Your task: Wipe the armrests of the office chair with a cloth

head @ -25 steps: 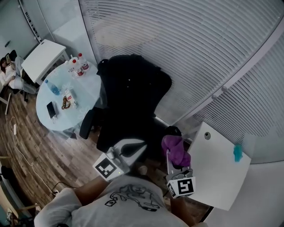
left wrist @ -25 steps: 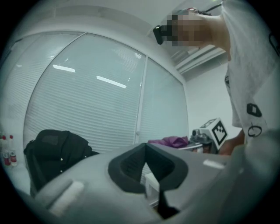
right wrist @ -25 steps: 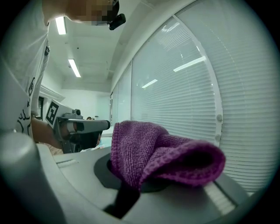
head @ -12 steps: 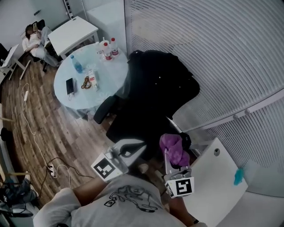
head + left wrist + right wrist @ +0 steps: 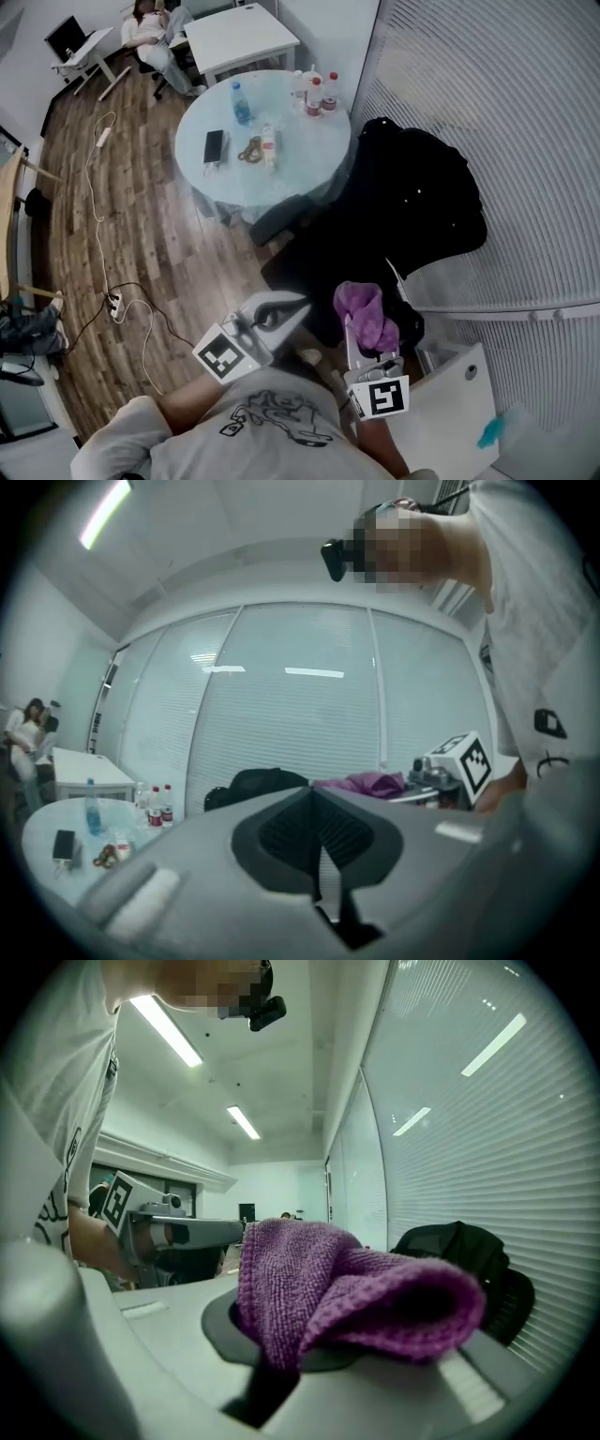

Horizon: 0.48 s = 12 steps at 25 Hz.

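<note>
The black office chair (image 5: 370,239) stands ahead of me with a dark jacket (image 5: 422,183) over its back. One black armrest (image 5: 279,219) juts out on its left side by the round table. My right gripper (image 5: 362,326) is shut on a purple cloth (image 5: 364,311), held just before the chair's seat. In the right gripper view the cloth (image 5: 347,1297) bulges out of the jaws. My left gripper (image 5: 296,304) hovers beside it, shut and empty; in its own view the left gripper (image 5: 312,795) shows both jaws pressed together.
A round glass table (image 5: 211,178) with bottles (image 5: 314,94), a phone (image 5: 213,146) and small items stands left of the chair. A white desk (image 5: 455,412) is at the lower right, blinds behind. A power strip with cables (image 5: 114,304) lies on the wood floor. A person (image 5: 150,28) sits far back.
The head view has swung round: chair and round table shifted rightward and more floor shows at left. Both grippers keep their places in view, the cloth still held.
</note>
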Available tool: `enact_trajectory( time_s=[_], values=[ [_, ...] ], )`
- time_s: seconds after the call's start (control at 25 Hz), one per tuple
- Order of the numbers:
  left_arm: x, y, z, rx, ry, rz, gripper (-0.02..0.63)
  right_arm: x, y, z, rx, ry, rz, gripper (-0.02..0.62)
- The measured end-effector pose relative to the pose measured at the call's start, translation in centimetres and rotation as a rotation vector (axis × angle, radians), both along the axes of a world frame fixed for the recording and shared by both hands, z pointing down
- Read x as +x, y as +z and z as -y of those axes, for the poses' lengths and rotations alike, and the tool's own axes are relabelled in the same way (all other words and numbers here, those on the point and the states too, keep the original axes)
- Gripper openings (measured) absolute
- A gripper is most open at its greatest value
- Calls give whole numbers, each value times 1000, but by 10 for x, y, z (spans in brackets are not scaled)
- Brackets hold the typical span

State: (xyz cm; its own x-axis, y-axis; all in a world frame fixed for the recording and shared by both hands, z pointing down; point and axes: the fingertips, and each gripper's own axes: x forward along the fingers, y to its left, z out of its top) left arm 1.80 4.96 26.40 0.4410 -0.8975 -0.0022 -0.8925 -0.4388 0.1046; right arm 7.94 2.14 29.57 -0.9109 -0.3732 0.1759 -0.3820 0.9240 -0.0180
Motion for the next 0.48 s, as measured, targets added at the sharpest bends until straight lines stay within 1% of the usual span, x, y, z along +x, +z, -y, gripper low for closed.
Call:
enact_trajectory(
  time_s=[0.12,0.24,0.32,0.48],
  values=[
    [-36,1,-10,5,-70,-6,2,-40,1,-9,2,-72,2,28],
    [-73,2,-20,5,-116,-8,2,-80,-1,-19,12,-123,-2,28],
    [-98,3,-26,2,-138,-9,2,-107,-2,-24,21,-146,-4,28],
    [-146,0,-35,21,-155,7,2,-156,-7,-31,45,-174,-14,28]
  ],
)
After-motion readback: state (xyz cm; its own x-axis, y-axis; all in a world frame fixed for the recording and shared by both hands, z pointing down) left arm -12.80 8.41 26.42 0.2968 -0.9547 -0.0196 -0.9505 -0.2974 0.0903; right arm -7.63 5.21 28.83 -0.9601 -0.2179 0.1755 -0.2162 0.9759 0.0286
